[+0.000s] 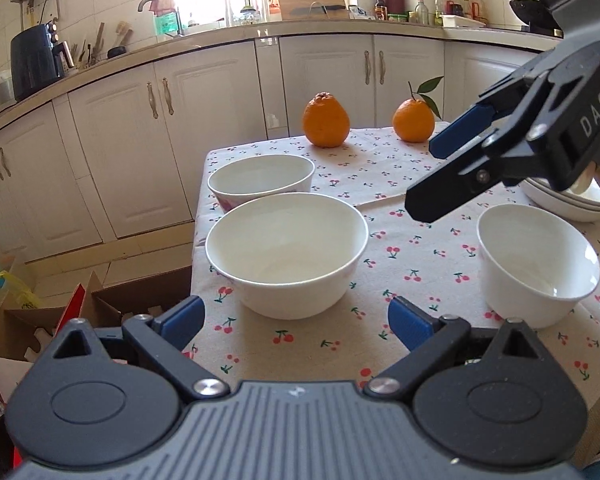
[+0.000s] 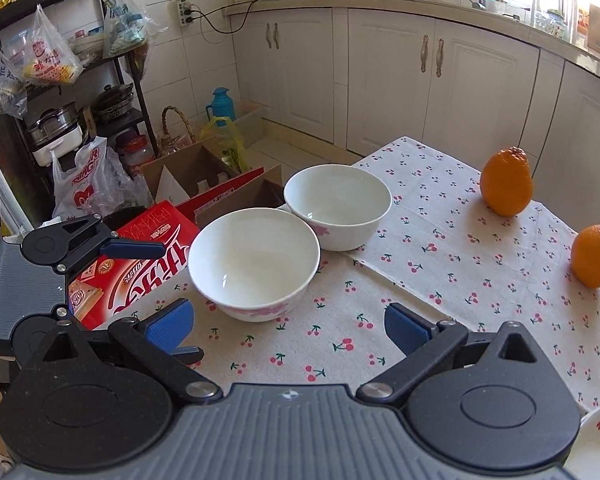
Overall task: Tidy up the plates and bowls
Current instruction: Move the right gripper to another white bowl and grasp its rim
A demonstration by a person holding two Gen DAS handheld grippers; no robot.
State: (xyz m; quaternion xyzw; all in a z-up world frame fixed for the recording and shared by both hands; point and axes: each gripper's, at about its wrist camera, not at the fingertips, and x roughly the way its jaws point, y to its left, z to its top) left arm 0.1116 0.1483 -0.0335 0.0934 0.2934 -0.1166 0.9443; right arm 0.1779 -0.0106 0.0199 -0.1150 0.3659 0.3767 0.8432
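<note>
Two large white bowls stand at the table's left edge: the near one [image 1: 287,252] [image 2: 254,262] and the far one [image 1: 261,180] [image 2: 337,204], both with pink flowers outside. A smaller white bowl [image 1: 538,264] stands to the right. A stack of white plates [image 1: 568,202] lies behind it, partly hidden by my right gripper [image 1: 424,174]. My left gripper [image 1: 296,322] is open and empty, just in front of the near bowl. My right gripper [image 2: 288,326] is open and empty, hovering above the table and facing the two large bowls.
Two oranges [image 1: 326,120] [image 1: 414,120] sit at the table's far side on the cherry-print cloth [image 1: 400,248]. Cardboard boxes [image 2: 204,176] and a red carton [image 2: 140,264] stand on the floor left of the table. White cabinets [image 1: 140,120] run behind.
</note>
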